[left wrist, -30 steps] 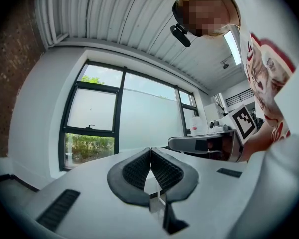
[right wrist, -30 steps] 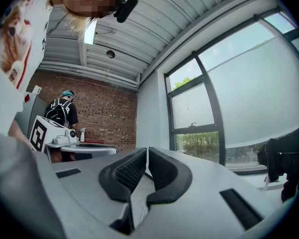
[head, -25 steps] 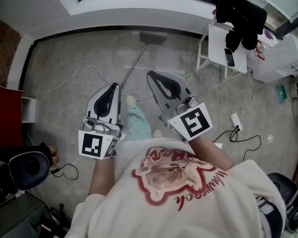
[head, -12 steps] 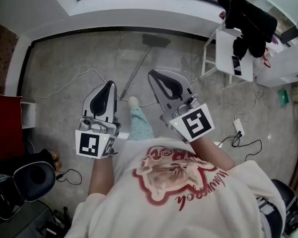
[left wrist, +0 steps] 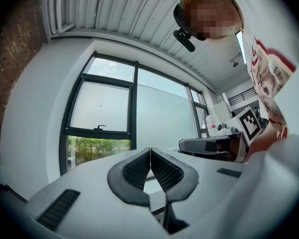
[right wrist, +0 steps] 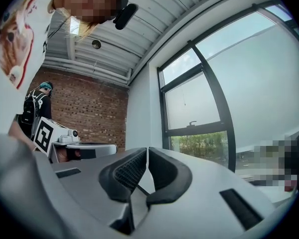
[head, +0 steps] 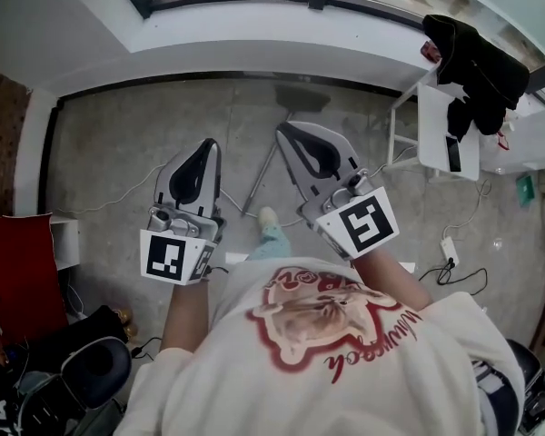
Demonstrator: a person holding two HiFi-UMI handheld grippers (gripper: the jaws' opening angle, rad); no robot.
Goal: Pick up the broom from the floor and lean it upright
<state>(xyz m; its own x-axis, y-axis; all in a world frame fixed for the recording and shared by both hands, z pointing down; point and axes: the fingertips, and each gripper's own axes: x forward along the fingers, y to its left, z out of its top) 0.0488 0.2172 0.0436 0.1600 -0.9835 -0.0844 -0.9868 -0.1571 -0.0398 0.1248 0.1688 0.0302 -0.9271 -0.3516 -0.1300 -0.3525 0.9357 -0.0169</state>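
You have open floor point(head: 109, 143) left of the broom point(head: 262, 176); a white table point(head: 433, 121) stands near its right, a wall point(head: 236, 44) beyond

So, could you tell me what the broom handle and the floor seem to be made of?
Broom handle: likely metal, thin, straight and pale grey, though painted plastic is possible. Floor: looks like concrete or stone, mottled grey and matte.

Two grippers show: one left gripper point(head: 209, 145) and one right gripper point(head: 283, 131). One broom point(head: 262, 178) lies near the far edge of the floor point(head: 118, 153). At the floor's right edge stands one white table point(head: 433, 116), bearing one dark garment point(head: 472, 48) and one phone point(head: 454, 153). One power strip point(head: 450, 249) lies nearby.
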